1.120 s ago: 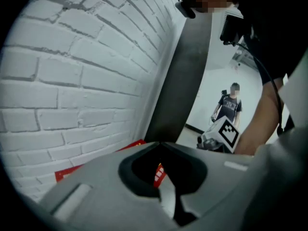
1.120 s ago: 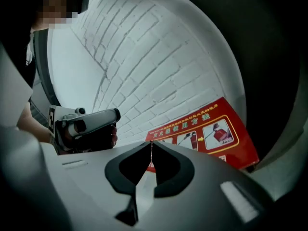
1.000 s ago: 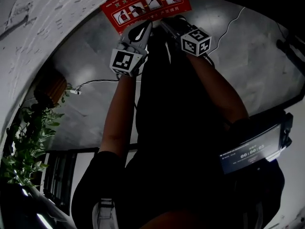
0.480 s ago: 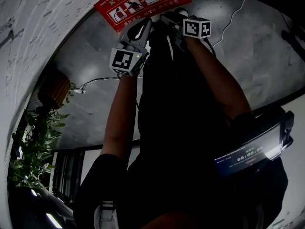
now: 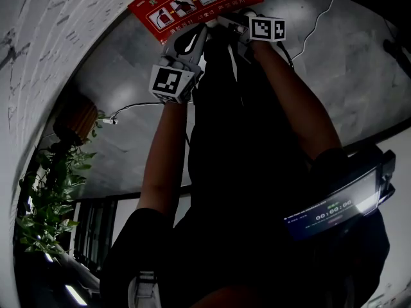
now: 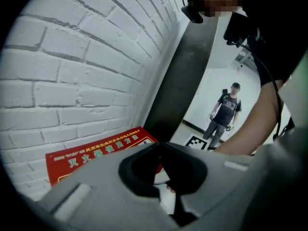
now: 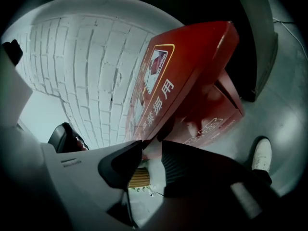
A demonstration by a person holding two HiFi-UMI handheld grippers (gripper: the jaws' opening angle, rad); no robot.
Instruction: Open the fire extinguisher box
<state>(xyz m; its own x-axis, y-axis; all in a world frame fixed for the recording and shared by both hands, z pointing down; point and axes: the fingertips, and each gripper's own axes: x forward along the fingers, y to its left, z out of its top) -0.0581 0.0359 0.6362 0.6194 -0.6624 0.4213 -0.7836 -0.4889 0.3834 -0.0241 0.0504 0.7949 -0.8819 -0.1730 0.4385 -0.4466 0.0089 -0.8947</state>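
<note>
The fire extinguisher box [image 5: 192, 2] stands on the floor [image 5: 359, 88] against the white brick wall [image 7: 86, 71], its red lid [image 7: 187, 57] with the printed instruction label facing up at me. I judge it to be a stiff sheet-metal case: the lid should be rigid and fairly light, will swing on a hinge rather than lift free, and has painted faces smooth enough for a pad to slide off. So I'd take it by the front lip of the lid, on the side of the box away from the wall, not by its flat top. From the right gripper view a dark seam runs between the lid and the body [image 7: 211, 109] below it, but I can't tell whether the lid has risen yet. My right claw [image 7: 151, 146] sits at the near corner of the box with its jaws standing well apart and closing. The lid's red edge lies right at their tips, and neither pad presses on it, so it has no hold. My left claw [image 6: 160, 144] hangs just above the labelled lid, beside the right one, with its tips brought together and nothing that I can see caught between them.
</note>
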